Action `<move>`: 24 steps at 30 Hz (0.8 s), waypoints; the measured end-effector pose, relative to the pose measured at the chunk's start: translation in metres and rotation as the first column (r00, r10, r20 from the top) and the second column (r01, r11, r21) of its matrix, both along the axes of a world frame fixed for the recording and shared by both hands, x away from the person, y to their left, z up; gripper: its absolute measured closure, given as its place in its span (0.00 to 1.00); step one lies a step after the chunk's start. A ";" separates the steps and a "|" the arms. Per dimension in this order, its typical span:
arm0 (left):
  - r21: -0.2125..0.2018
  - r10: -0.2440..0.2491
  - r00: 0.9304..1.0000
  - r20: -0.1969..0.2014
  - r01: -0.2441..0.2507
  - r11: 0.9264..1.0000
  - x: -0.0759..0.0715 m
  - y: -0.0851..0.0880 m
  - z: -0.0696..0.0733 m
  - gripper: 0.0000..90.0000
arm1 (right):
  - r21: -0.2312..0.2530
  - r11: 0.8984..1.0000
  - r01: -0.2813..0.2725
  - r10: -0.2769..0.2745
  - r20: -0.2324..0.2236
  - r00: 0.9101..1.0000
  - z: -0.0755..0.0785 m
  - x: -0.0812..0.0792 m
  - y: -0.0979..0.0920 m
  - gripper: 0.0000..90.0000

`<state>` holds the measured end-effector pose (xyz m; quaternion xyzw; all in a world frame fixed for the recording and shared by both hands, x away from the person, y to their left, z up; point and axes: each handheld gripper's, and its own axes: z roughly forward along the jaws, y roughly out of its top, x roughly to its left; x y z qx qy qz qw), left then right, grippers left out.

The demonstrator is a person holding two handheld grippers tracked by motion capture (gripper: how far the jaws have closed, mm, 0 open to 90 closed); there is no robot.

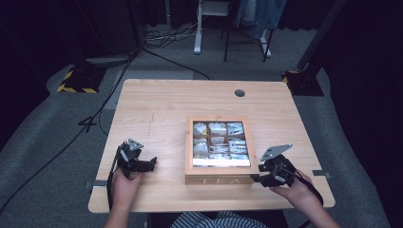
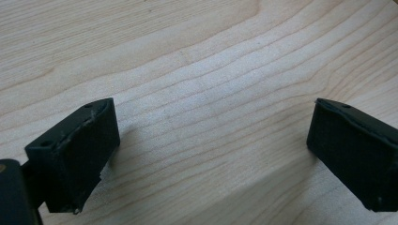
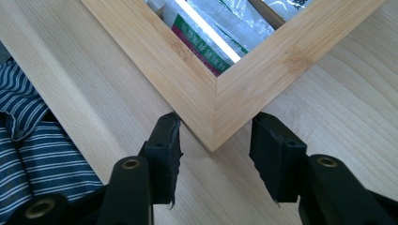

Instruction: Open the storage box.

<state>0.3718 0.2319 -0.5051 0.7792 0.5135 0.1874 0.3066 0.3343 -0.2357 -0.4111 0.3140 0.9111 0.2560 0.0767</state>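
One wooden box [image 1: 218,180], front lettered "TEA"

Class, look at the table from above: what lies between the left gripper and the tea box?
Nothing but bare table. In the high view, plain wood separates the left gripper from the tea box; the left gripper view shows wood grain alone between its open jaws.

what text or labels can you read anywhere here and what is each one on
"TEA": on the front wall of the wooden box, in the high view.
Print on the tea packets inside the box: too small and blurred to read.
Yellow-black hazard stripes on a floor stand base: no words.
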 end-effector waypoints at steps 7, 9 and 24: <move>-0.004 -0.004 1.000 0.004 0.004 1.000 0.000 0.000 0.000 0.05 | 0.016 1.000 0.008 -0.008 -0.011 1.000 0.004 -0.001 -0.003 0.64; -0.003 -0.008 1.000 0.004 0.008 1.000 0.000 0.000 0.000 0.05 | 0.027 1.000 0.013 -0.013 -0.014 1.000 0.006 -0.001 -0.004 0.65; -0.004 -0.012 1.000 0.007 0.012 1.000 0.000 0.000 0.000 0.06 | 0.121 0.992 0.041 -0.045 0.027 0.999 0.023 -0.006 -0.015 0.72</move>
